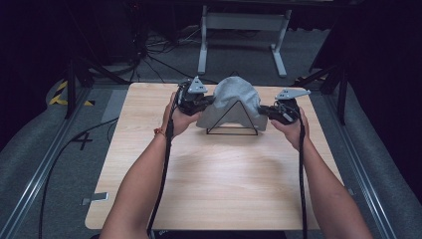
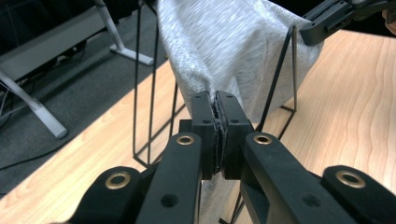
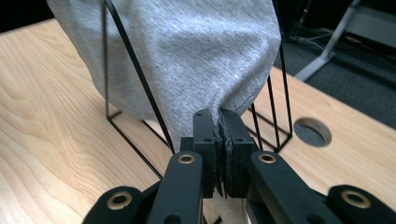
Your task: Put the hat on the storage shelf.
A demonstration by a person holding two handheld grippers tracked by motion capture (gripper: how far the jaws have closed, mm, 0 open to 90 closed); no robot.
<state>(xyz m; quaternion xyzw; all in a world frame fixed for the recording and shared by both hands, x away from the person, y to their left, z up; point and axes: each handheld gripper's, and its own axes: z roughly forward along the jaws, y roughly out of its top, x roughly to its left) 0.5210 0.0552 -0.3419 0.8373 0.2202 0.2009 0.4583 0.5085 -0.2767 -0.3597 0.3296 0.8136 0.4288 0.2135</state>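
Observation:
A grey cloth (image 1: 234, 97) hangs draped over a black wire triangular rack (image 1: 232, 122) at the far middle of the wooden table (image 1: 214, 184). My left gripper (image 1: 206, 102) is shut on the cloth's left edge. My right gripper (image 1: 263, 110) is shut on its right edge. In the left gripper view the cloth (image 2: 233, 42) is pinched between the closed jaws of the left gripper (image 2: 217, 100), with the rack's wires (image 2: 275, 79) beside it. The right gripper view has the cloth (image 3: 187, 51) bunched into the right gripper (image 3: 218, 116), with the rack's wires (image 3: 135, 70) in front of it.
Both forearms reach in from the table's near edge. A round hole (image 3: 313, 132) is cut in the tabletop near the rack. Beyond the far edge stand a white frame (image 1: 244, 22) and floor cables (image 1: 159, 55). Metal rails (image 1: 40, 174) run along both sides.

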